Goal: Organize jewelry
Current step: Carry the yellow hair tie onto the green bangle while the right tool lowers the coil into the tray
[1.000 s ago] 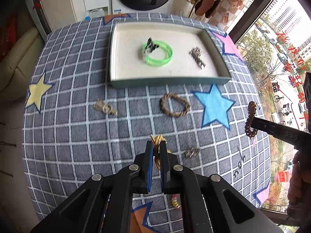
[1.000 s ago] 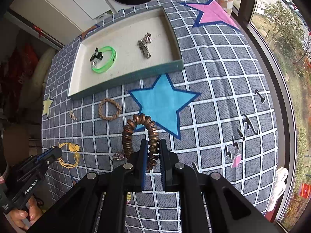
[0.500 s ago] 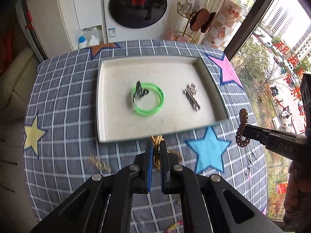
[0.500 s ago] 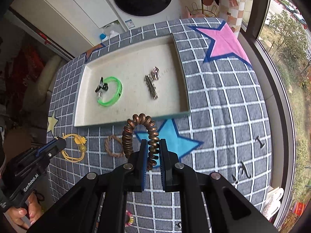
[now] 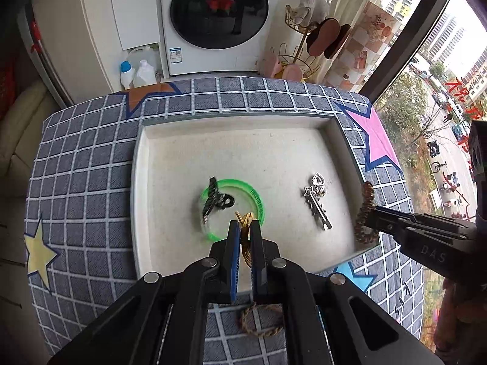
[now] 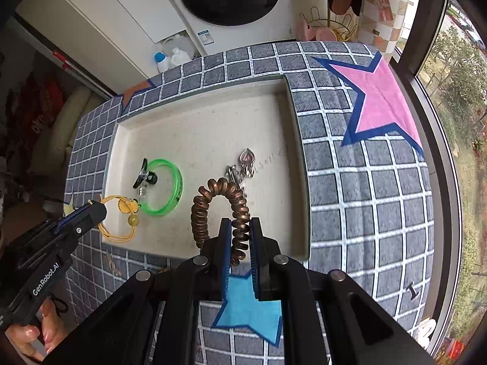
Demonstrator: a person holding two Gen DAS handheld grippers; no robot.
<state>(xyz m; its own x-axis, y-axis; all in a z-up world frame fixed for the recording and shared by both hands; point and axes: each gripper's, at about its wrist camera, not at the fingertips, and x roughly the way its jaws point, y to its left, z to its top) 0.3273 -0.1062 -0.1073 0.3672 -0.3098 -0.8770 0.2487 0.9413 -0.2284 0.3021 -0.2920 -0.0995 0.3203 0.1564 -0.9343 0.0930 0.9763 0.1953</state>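
Note:
A cream tray (image 5: 170, 158) (image 6: 194, 127) lies on the checked cloth. In it are a green bangle (image 5: 257, 199) (image 6: 176, 182) with a black clip (image 5: 213, 197) across it, and a silver charm piece (image 5: 316, 200) (image 6: 246, 159). My left gripper (image 5: 244, 224) (image 6: 99, 210) is shut on a yellow cord bracelet (image 6: 118, 228) (image 5: 243, 219) above the tray's front left part, near the bangle. My right gripper (image 6: 239, 222) (image 5: 369, 217) is shut on a copper coil bracelet (image 6: 219, 203) (image 5: 363, 213) above the tray's front right edge.
A braided brown bracelet (image 5: 258, 324) lies on the cloth in front of the tray, and a small gold piece (image 6: 111, 264) lies near the tray's front left corner. A washing machine (image 5: 213, 21), bottles and a wire rack stand beyond the table. A window is to the right.
Both grippers have moved forward from the cloth to over the tray, each still holding its bracelet. The items in the tray have not moved.

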